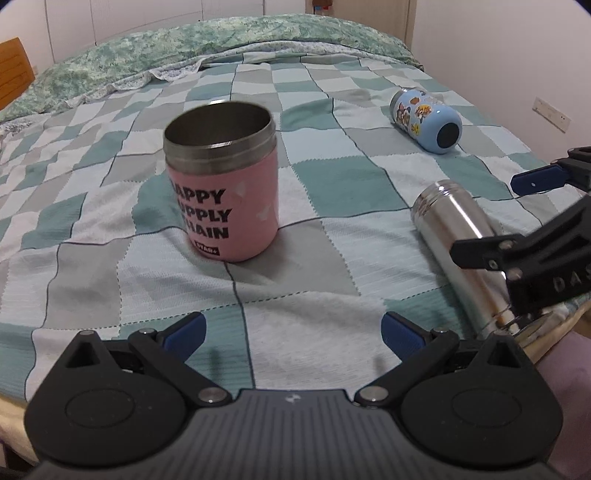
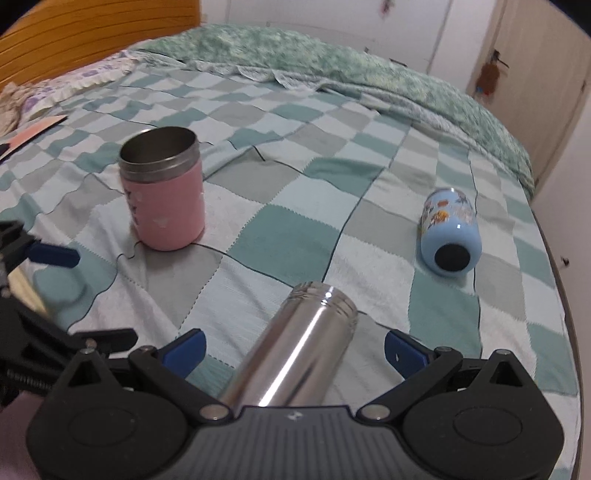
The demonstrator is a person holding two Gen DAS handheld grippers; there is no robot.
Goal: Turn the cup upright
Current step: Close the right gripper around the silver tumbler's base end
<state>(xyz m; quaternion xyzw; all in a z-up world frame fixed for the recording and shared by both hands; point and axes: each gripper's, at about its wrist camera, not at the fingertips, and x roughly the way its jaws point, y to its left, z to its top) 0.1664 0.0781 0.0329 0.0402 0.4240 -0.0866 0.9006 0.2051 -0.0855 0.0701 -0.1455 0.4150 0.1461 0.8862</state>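
Observation:
A pink steel cup (image 1: 225,184) with black lettering stands upright on the checked bedspread, mouth up; it also shows in the right wrist view (image 2: 164,192). My left gripper (image 1: 293,332) is open and empty, a short way in front of the pink cup. A bare steel cup (image 2: 295,350) lies on its side, mouth pointing away, between the open fingers of my right gripper (image 2: 293,350), which do not touch it. The steel cup also shows in the left wrist view (image 1: 458,243). A blue cartoon cup (image 1: 426,120) lies on its side farther back, also in the right wrist view (image 2: 448,230).
The checked bedspread (image 1: 332,229) covers a bed. A green quilt (image 1: 207,48) is bunched along the far side. A wooden headboard (image 2: 92,33) and pillows (image 2: 55,88) are at the far left. The bed's edge (image 2: 554,258) and a wall are on the right.

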